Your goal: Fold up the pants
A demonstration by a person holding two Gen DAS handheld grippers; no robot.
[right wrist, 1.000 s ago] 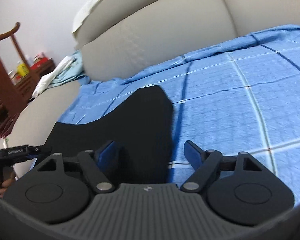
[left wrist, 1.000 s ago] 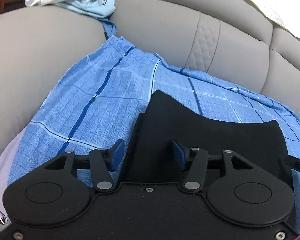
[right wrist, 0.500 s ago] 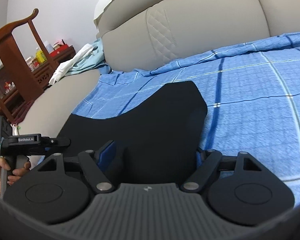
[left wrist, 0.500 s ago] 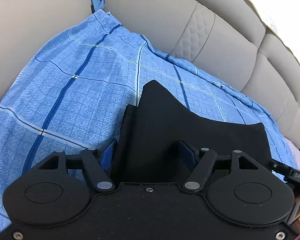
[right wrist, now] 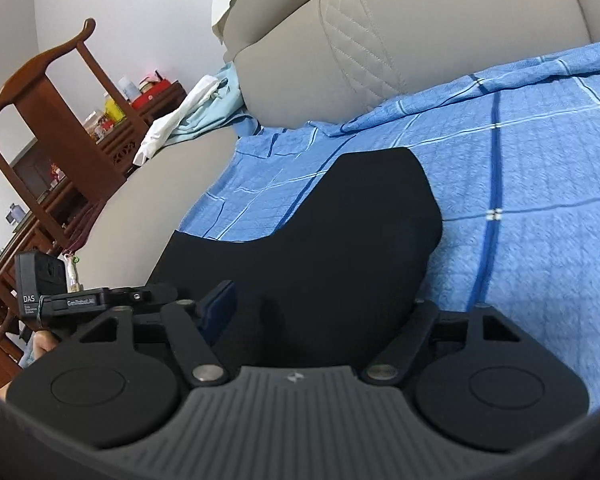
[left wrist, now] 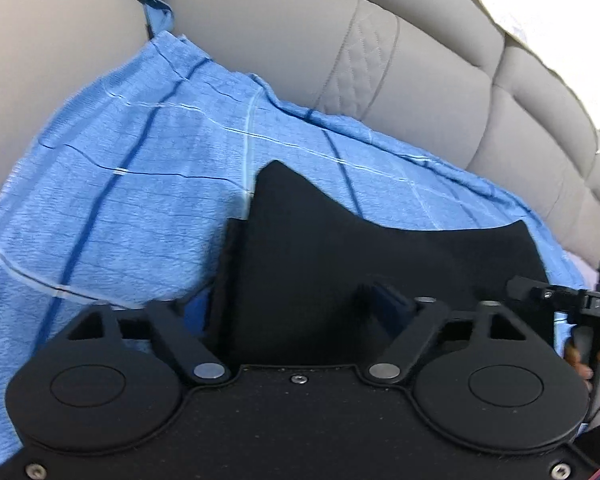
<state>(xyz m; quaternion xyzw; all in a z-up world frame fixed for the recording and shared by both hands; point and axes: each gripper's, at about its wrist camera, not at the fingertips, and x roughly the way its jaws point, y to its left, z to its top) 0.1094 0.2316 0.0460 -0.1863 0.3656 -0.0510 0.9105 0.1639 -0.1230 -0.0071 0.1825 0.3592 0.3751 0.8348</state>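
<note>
One black pants (left wrist: 340, 264), two hand-held grippers

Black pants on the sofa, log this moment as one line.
phase: grasping near edge | black pants: flat on blue sheet | left gripper: straddles pants corner | right gripper: closing, pants between fingers

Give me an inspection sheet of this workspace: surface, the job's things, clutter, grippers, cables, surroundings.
Surface: grey sofa, seat covered by a blue checked sheet.
Job's things: black pants lying flat on the sheet, near edge between both grippers' fingers.
Clutter: pale blue and white cloths bunched on the sofa arm.
Grippers: left gripper straddles the pants' left edge, pads not clearly pressing; right gripper straddles the right edge, jaws closing.
Cables: nothing seen.
Surroundings: wooden chair and a wooden cabinet with jars by a white wall.
</note>
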